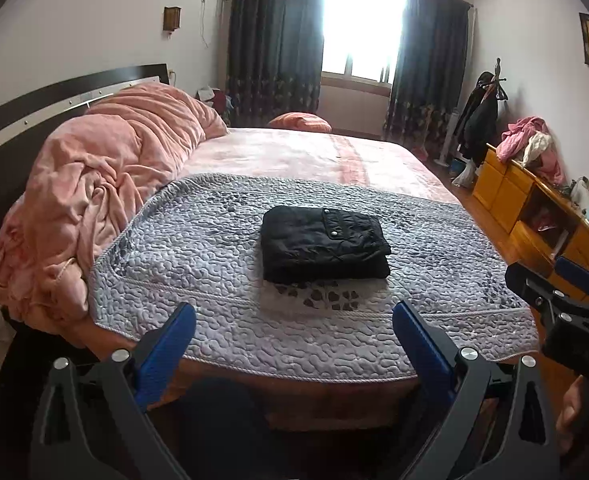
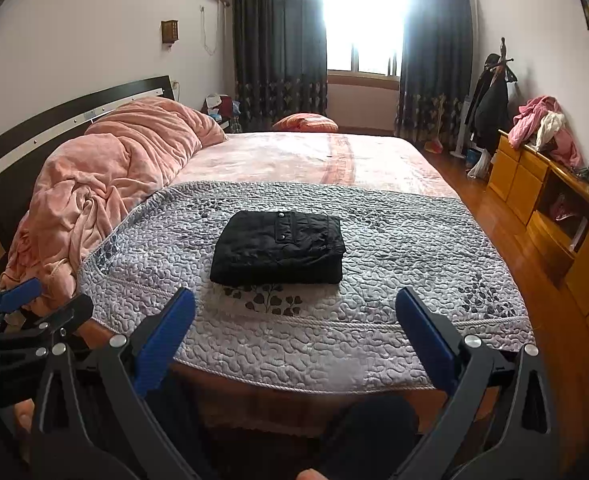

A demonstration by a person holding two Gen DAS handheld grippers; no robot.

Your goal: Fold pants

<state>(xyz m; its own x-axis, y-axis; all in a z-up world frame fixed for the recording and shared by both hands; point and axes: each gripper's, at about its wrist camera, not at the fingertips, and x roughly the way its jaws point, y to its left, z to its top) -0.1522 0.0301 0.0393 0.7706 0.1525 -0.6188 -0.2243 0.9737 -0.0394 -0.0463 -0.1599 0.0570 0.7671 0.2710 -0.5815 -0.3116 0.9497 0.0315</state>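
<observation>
Black pants (image 1: 324,245) (image 2: 280,247) lie folded into a compact rectangle on the grey quilted cover (image 1: 198,248) (image 2: 394,248) of the bed, a snap button showing on top. My left gripper (image 1: 294,312) hangs open over the bed's near edge, well short of the pants, nothing between its blue pads. My right gripper (image 2: 294,298) is likewise open and empty, held back from the pants. The right gripper (image 1: 574,280) also shows at the right edge of the left wrist view, and the left gripper (image 2: 34,300) at the left edge of the right wrist view.
A crumpled pink blanket (image 1: 106,184) (image 2: 106,172) is heaped at the left by the dark headboard (image 1: 34,100). A wooden dresser (image 1: 534,208) (image 2: 554,216) with clothes on it stands along the right wall, wooden floor between. A coat rack (image 2: 494,96) and curtained window (image 2: 362,20) are at the back.
</observation>
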